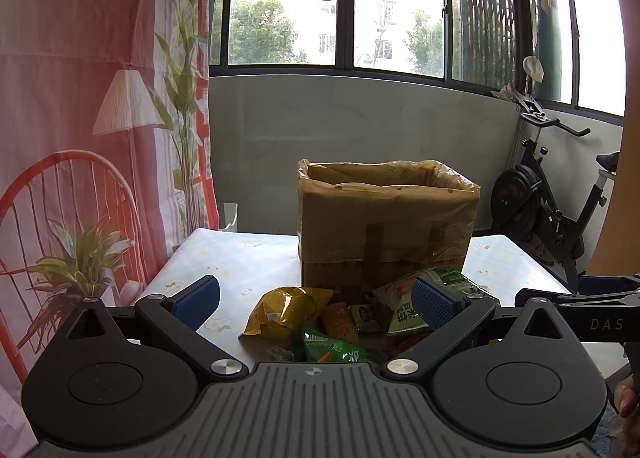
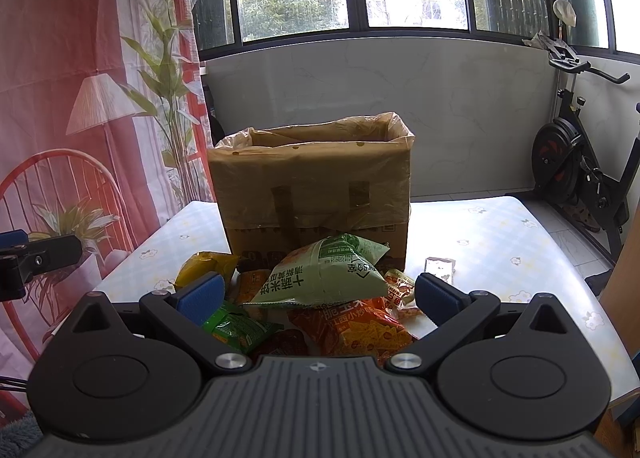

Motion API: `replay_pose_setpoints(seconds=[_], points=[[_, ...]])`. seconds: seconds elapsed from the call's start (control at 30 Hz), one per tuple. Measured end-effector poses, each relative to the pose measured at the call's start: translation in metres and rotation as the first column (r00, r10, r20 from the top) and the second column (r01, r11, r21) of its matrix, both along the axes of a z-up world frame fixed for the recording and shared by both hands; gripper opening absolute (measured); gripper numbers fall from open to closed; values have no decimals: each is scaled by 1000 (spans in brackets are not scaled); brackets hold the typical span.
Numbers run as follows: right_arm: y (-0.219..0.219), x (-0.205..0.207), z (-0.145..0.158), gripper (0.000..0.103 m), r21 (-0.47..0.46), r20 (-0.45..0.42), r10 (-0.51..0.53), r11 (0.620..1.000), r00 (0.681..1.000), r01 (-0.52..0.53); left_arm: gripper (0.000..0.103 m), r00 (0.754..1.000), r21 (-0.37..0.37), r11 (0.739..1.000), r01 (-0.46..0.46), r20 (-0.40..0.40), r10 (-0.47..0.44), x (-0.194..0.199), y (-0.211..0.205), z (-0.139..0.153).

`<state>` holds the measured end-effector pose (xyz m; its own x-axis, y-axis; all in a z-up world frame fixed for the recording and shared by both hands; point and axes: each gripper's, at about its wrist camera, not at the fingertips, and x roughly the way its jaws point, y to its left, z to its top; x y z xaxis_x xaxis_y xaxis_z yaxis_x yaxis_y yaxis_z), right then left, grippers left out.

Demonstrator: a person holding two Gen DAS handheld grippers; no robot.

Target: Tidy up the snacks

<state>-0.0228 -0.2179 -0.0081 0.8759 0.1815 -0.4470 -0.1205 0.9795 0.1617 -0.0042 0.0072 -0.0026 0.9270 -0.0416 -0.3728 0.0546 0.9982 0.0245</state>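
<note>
Both tongs, left [image 1: 316, 300] and right [image 2: 320, 292], hang spread and empty over the snack pile [image 2: 320, 298] on the counter [image 2: 500, 250]; nothing seems boxed yet; next, pinch one packet for the box [image 2: 312, 193].

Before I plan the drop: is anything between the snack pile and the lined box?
Nothing visible. The snack pile lies right in front of the cardboard box, whose lined top is open.

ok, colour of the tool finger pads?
Blue, textured pads on black arms; right wrist view shows them best.
</note>
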Motion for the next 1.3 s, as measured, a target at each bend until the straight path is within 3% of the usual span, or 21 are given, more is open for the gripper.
replay_pose_setpoints(seconds=[0.53, 0.67, 0.8, 0.93, 1.1, 1.3], points=[[-6, 4, 1, 103, 23, -2, -13, 1000, 1000, 13, 103, 1000, -3, 1000, -14, -6, 14, 7, 3, 1], [-20, 10, 6, 103, 72, 62, -60, 996, 996, 56, 103, 995, 10, 996, -92, 31, 92, 16, 9, 2], [-32, 23, 8, 103, 97, 141, -106, 991, 984, 93, 103, 992, -37, 991, -129, 9, 129, 35, 19, -3], [-34, 43, 7, 103, 92, 196, -124, 990, 973, 108, 102, 995, -32, 994, -103, 1, 103, 54, 17, -16], [-28, 74, 2, 103, 113, 198, -110, 990, 974, 89, 102, 1000, 21, 1000, -11, -10, 12, 78, 3, -39], [-16, 103, -10, 103, 105, 199, -78, 993, 977, 58, 102, 996, 51, 998, 44, -85, -39, 106, -9, -73]])
